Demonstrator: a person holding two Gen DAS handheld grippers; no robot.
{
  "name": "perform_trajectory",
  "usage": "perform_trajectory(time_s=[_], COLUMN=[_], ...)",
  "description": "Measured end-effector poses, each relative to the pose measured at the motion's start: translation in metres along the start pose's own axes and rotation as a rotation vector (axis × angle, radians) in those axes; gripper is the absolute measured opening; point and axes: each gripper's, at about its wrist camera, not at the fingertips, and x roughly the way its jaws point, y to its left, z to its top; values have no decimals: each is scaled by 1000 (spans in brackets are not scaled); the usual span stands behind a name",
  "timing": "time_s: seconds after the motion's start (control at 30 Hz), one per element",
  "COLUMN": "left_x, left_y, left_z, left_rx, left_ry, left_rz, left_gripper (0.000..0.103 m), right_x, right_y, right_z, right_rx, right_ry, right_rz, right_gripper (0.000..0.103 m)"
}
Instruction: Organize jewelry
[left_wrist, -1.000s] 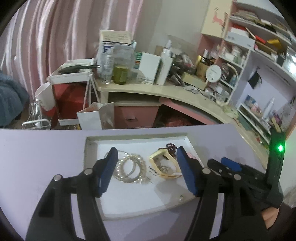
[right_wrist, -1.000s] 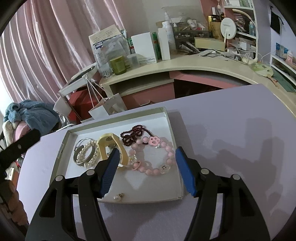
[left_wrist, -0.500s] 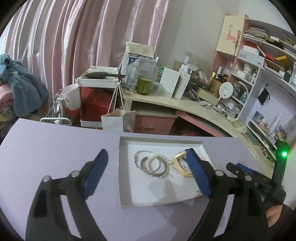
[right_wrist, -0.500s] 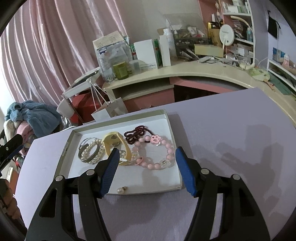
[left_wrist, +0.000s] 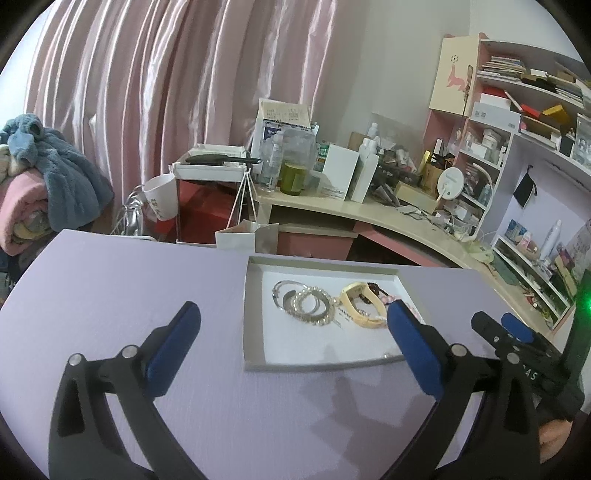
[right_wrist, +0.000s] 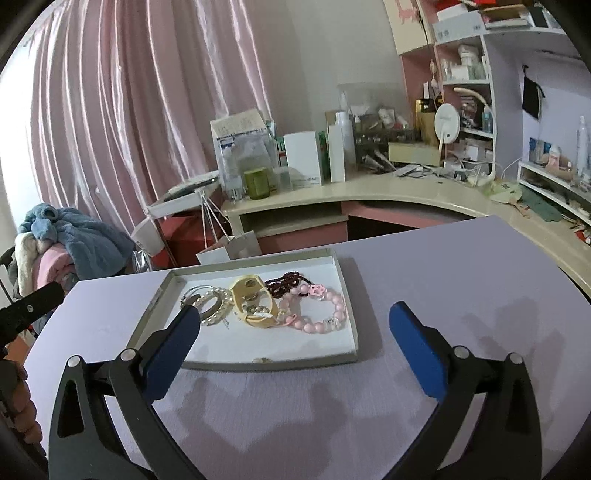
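A shallow white tray (left_wrist: 255, 332) (right_wrist: 229, 343) lies on the lilac table. It holds pearl and silver bangles (left_wrist: 321, 322) (right_wrist: 221, 295), a yellow band (left_wrist: 356, 291) (right_wrist: 247, 288), a dark red bead bracelet (right_wrist: 284, 282), a pink bead bracelet (right_wrist: 341, 306) and a small pearl stud (right_wrist: 262, 359) near the front wall. My left gripper (left_wrist: 291, 307) hovers short of the tray's front left. Its jaws are opening, with nothing between the pads. My right gripper (right_wrist: 293, 310) hovers in front of the tray. Its jaws are also opening, and nothing is held.
Bare lilac tabletop (left_wrist: 110, 295) (right_wrist: 461, 277) spreads to both sides of the tray. Beyond the far edge are a cluttered curved desk (right_wrist: 369, 188), a paper bag (left_wrist: 245, 236), shelves (left_wrist: 517, 147) and a heap of blankets (right_wrist: 66, 240). A hand (right_wrist: 22, 406) holds the left gripper.
Both grippers have drawn back from the tray, and their jaws have spread much wider. The tray now lies farther ahead. In the left wrist view it has shifted to the right.
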Motion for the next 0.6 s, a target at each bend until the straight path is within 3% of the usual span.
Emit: perform_trajectory(time_s=[0.27,0.6], left_x=[-29,-42], left_y=[-4,-9], left_z=[-27,-54], left_rx=[-22,-8], left_ry=[-7,-45], left_rz=[10,28], left_gripper=[101,101], right_x=[-28,-43], right_y=[8,15], right_z=[-17,-36], right_rx=[-4,-51], right_ry=[13,-48], right_rz=[23,30], right_gripper=[102,102])
